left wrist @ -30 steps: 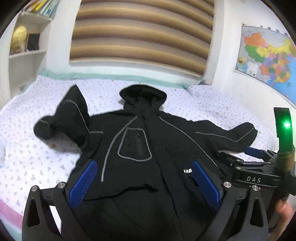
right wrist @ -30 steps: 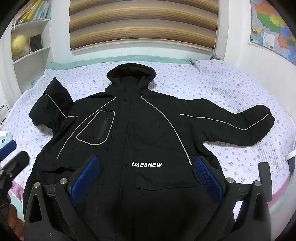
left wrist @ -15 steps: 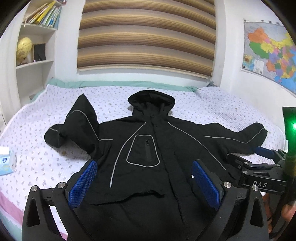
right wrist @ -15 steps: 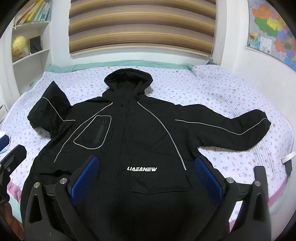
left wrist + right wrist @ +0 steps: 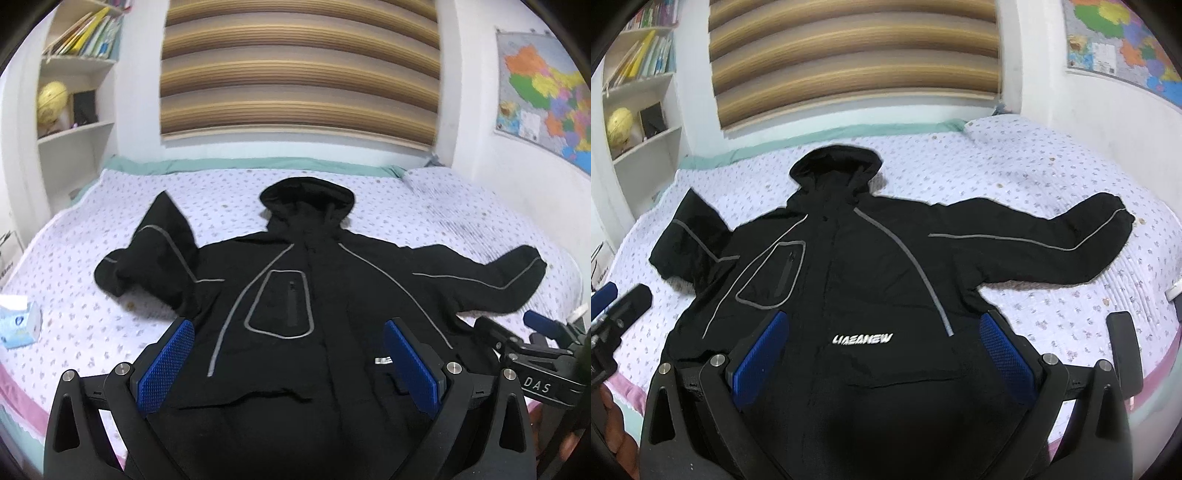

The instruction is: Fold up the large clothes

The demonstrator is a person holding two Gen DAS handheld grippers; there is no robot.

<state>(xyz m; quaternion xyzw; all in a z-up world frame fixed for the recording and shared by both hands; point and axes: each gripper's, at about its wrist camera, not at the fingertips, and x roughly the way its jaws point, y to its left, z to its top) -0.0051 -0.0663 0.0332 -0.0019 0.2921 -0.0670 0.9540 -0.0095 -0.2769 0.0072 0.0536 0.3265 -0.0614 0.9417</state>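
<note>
Bed with lilac-dotted white quilt [image 5: 461, 206] fills both views. Black hooded jacket with grey piping [image 5: 871, 266] lies front-up, spread flat on it, hood towards the wall; one sleeve extended, the other bent back on itself. Left gripper [image 5: 290, 356], blue pads wide apart, holds nothing, above the jacket's lower front. Right gripper [image 5: 882, 354], equally wide and holding nothing, above the hem beside the white logo.
</note>
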